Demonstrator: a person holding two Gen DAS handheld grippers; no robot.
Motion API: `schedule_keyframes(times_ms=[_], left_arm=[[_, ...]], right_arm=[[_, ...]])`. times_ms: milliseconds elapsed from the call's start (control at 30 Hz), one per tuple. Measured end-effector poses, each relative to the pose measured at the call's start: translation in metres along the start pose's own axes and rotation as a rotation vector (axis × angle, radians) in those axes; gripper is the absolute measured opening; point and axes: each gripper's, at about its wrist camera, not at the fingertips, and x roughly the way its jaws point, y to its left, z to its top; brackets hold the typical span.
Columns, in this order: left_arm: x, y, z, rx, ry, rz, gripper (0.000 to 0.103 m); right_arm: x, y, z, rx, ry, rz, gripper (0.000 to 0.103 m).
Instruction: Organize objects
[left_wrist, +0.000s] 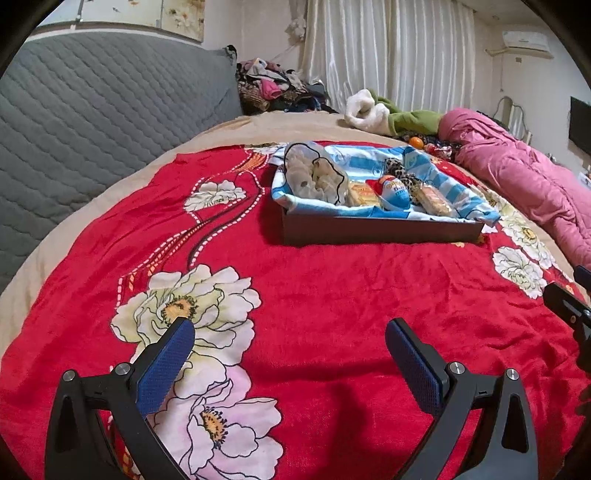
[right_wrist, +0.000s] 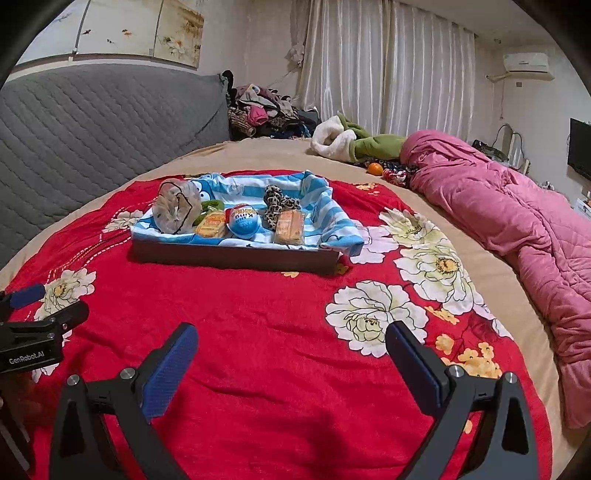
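Both grippers, left gripper (left_wrist: 290, 341) and right gripper (right_wrist: 291, 345), gape wide, empty; tray (right_wrist: 229, 256) lies well ahead.

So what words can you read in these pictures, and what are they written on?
"GenRobot.AI": white letters on the black body of the left gripper, seen in the right wrist view.
Blue and red egg-shaped toy in the tray: it has lettering, too blurred to read surely.
Orange snack packets: print too small to read.

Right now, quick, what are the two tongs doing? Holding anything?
Left tongs: open, holding nothing, above the red floral bedspread.
Right tongs: open, holding nothing.
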Motion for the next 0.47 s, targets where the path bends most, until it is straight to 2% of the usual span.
schedule_keyframes(times_ms=[467], left_arm=[[0.015, -0.003, -0.012, 0.010, 0.028, -0.026, 0.103]], right_arm=[[0.019, -0.006, -0.016, 0.017, 0.058, 0.002, 0.102]])
